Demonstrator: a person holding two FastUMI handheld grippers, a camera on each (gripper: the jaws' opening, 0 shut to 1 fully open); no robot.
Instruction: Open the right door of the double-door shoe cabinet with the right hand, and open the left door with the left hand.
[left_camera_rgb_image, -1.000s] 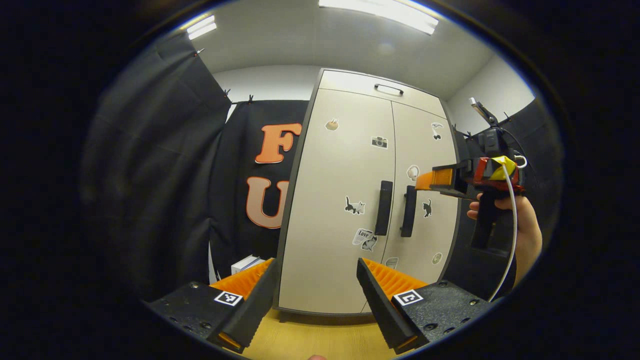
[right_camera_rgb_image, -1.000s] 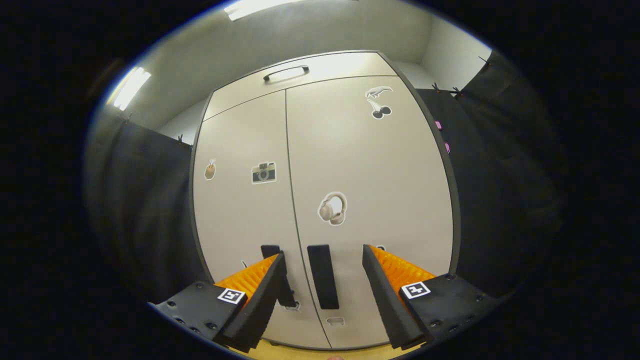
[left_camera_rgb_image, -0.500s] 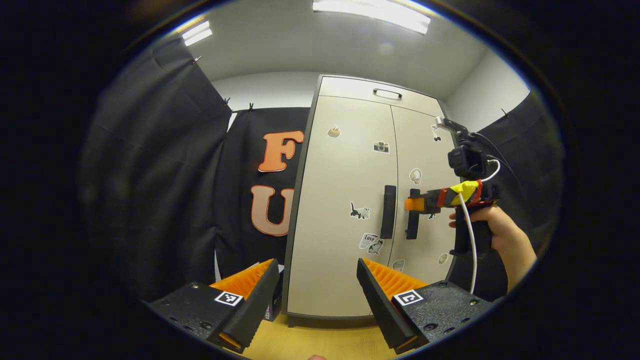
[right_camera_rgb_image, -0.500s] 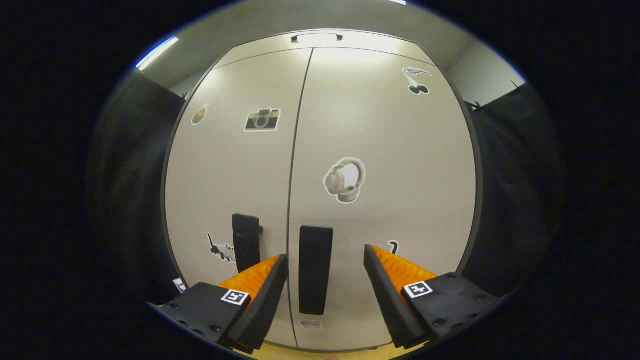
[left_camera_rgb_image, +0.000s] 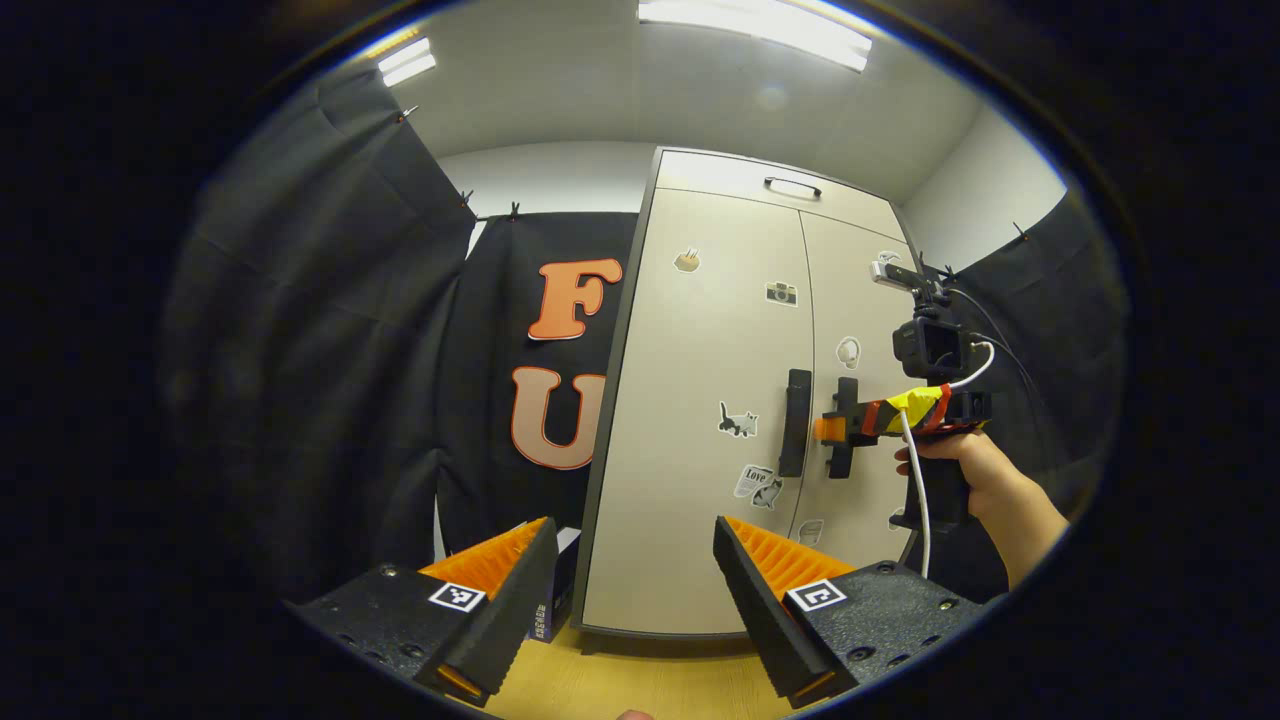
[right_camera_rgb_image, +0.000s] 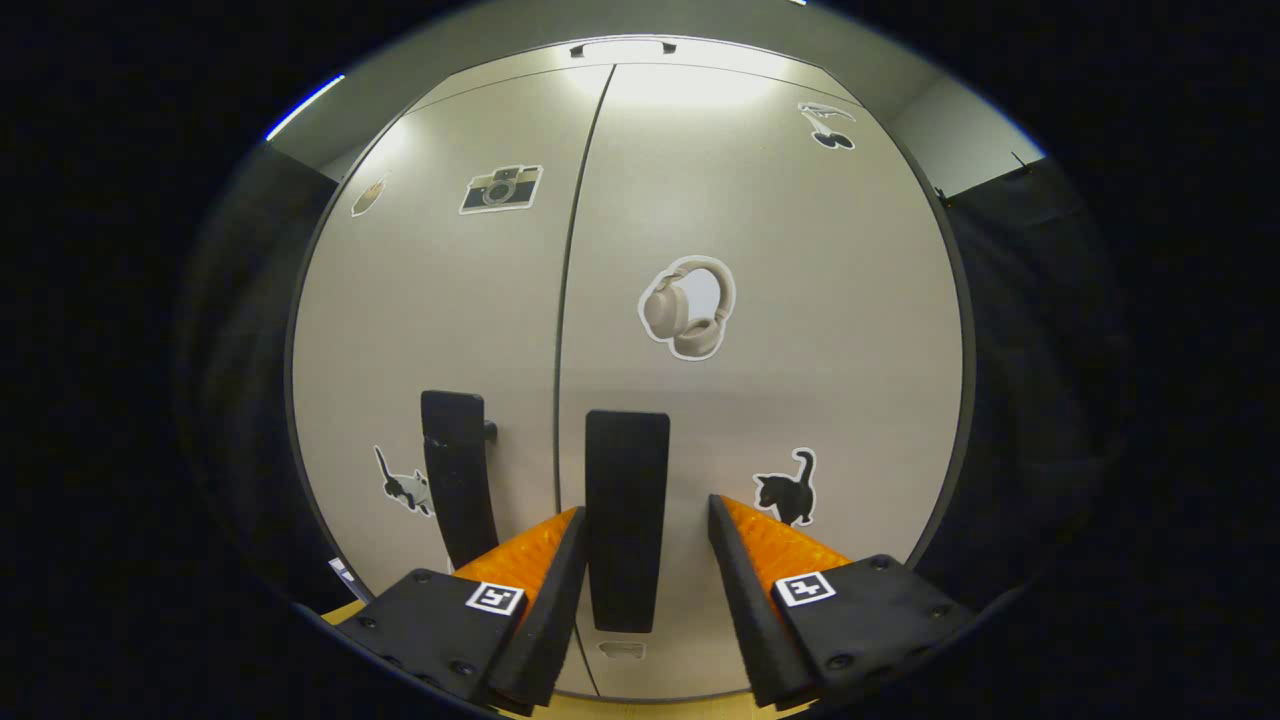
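Neither door was open yet, so by my reckoning the whole task was ahead of me. Starting at the left, my left gripper (left_camera_rgb_image: 630, 590) was held back from the shoe cabinet (left_camera_rgb_image: 700, 560), well apart from it, its fingers spread with nothing between them. It pointed at the lower part of the left door (left_camera_rgb_image: 700, 400), and the left door's handle (left_camera_rgb_image: 795, 422) sat untouched near the centre seam. A small box (left_camera_rgb_image: 555, 590) stood on the floor just beside the cabinet's left edge.

Moving right, both doors lay flush with each other, the seam between them closed from top to bottom. In the right gripper view the right door's handle (right_camera_rgb_image: 626, 520) stood upright between the fingers of my right gripper (right_camera_rgb_image: 640, 590), which were parted on either side of it. The near finger (right_camera_rgb_image: 560, 580) looked to be touching or just beside the handle, while a gap showed on the other side, so I judged the grip not yet made. In the left gripper view a hand (left_camera_rgb_image: 965, 470) held that gripper up to the right door (left_camera_rgb_image: 860, 300).

What remained: closing on the right handle, pulling that door open, then bringing the left gripper in for the left door.
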